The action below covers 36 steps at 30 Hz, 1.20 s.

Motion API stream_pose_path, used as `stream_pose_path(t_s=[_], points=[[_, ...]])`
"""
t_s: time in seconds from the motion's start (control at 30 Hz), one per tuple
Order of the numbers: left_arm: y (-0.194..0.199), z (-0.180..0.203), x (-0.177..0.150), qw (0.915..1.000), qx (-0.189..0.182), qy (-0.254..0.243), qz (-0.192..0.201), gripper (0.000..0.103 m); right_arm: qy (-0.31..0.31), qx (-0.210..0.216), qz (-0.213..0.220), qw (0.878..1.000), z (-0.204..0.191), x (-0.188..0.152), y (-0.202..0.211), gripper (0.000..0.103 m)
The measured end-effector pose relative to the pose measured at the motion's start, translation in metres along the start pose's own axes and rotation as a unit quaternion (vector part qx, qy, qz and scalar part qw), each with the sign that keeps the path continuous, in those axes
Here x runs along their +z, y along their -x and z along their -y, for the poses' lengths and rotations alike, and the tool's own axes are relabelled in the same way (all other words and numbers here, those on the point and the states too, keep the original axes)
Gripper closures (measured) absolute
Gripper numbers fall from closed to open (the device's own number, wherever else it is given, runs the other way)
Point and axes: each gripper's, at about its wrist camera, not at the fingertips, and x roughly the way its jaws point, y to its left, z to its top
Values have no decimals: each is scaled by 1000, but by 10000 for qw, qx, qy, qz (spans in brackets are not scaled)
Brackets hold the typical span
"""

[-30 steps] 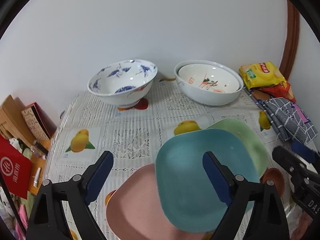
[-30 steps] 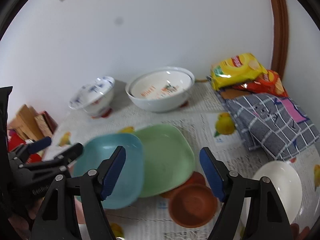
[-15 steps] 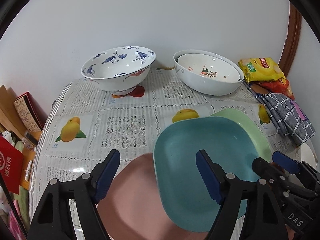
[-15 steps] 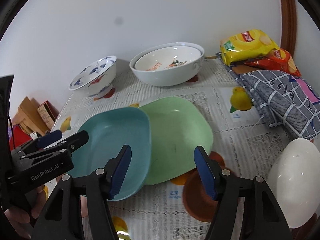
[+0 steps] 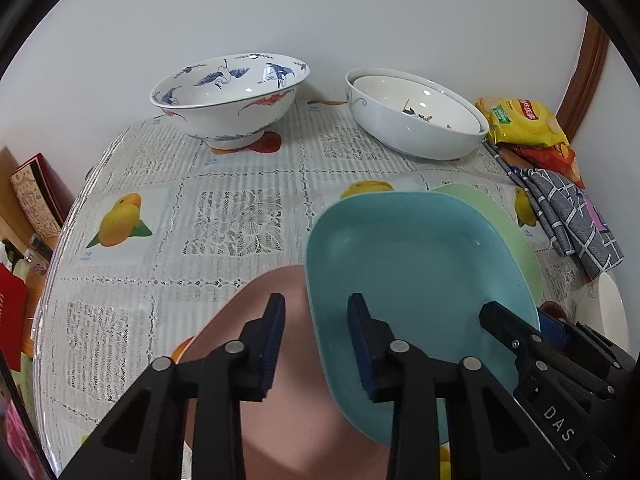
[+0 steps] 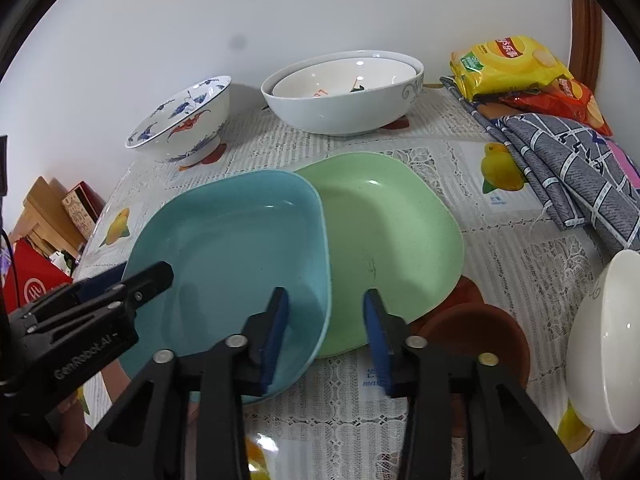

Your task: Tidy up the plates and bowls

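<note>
A teal plate (image 5: 420, 264) lies overlapping a pink plate (image 5: 248, 308) on its left and a green plate (image 6: 392, 232) on its right. My left gripper (image 5: 316, 320) straddles the teal plate's left rim. Its jaws are closing, and the pads stand clear of the rim on both sides. My right gripper (image 6: 326, 320) straddles the teal plate's (image 6: 240, 248) right rim where it overlaps the green plate. Its jaws are closing too, with a gap on each side. Each gripper shows in the other's view, at opposite rims.
A blue-and-white bowl (image 5: 228, 92) and nested white bowls (image 5: 416, 120) stand at the back by the wall. A brown dish (image 6: 480, 332) and a white bowl (image 6: 600, 344) sit at the right front. Snack bags (image 6: 504, 64) and a checked cloth (image 6: 568, 168) lie at the right.
Both grippers have come down and closer to the teal plate. Their jaws have narrowed from wide apart to a small gap around its left and right rims.
</note>
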Motion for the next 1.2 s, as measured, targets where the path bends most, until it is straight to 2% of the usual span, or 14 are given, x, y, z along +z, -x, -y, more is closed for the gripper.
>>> stream_pose_path(t_s=[0.07, 0.1, 0.17, 0.27, 0.73, 1.2], points=[[0, 1, -2, 10000, -81, -18, -1, 88, 19, 32, -6, 10000, -2, -1, 0, 81], [2, 2, -3, 10000, -92, -37, 1, 89, 16, 69, -8, 10000, -3, -1, 0, 87], [5, 3, -5, 9999, -22, -73, 75, 92, 20, 20, 43, 10000, -5, -2, 3, 88], [9, 1, -8, 9999, -21, -22, 111, 93, 25, -24, 104, 9999, -7, -4, 5, 89], [29, -28, -23, 9991, -15, 268, 326, 93, 71, 400, 181, 9990, -25, -13, 15, 90], [31, -42, -34, 9995, 113, 226, 171, 93, 226, 536, 79, 9983, -39, -19, 9, 90]])
